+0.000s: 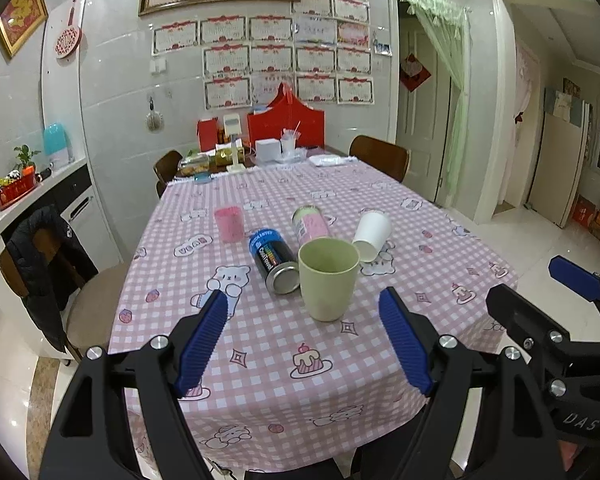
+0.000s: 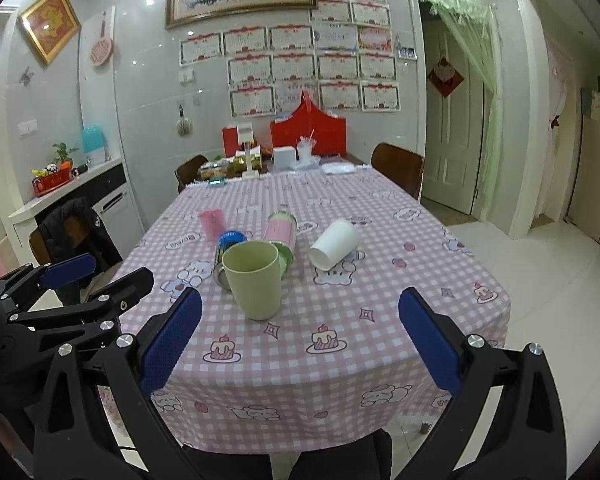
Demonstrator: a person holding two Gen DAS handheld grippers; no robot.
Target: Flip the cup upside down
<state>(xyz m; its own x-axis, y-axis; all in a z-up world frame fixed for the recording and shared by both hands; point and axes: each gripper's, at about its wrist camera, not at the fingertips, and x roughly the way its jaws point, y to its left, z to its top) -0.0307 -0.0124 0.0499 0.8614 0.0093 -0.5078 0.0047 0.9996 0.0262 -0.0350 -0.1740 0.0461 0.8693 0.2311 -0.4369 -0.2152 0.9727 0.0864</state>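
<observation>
— On the counter (image 1: 420, 216), near the front edge: what stands there?

— Green cup (image 1: 328, 278), upright, mouth up, resting on the pink checked cloth (image 1: 284, 344). Nothing grips it.

— Immediate surroundings?

— Dark blue can (image 1: 274, 260) lying on its side just left of the cup and behind it, metal end facing near. Pink-and-green can (image 1: 310, 222) lying beyond. White paper cup (image 1: 371, 235) on its side to the far right. Pink cup (image 1: 229, 224) upright, far left.

— Left hand-held gripper (image 1: 302, 340)?

— Wide open, blue pads spread, holding nothing, hovering short of the green cup and apart from it.

— Right hand-held gripper (image 2: 300, 344)?

— Likewise wide open and empty, off the near edge of the counter; the green cup (image 2: 253, 279) sits ahead, closer to its left pad (image 2: 171, 344).

— Far end?

— Red boxes (image 1: 286, 120) and assorted clutter; two chairs (image 1: 380, 156) at the counter's far corners.
</observation>
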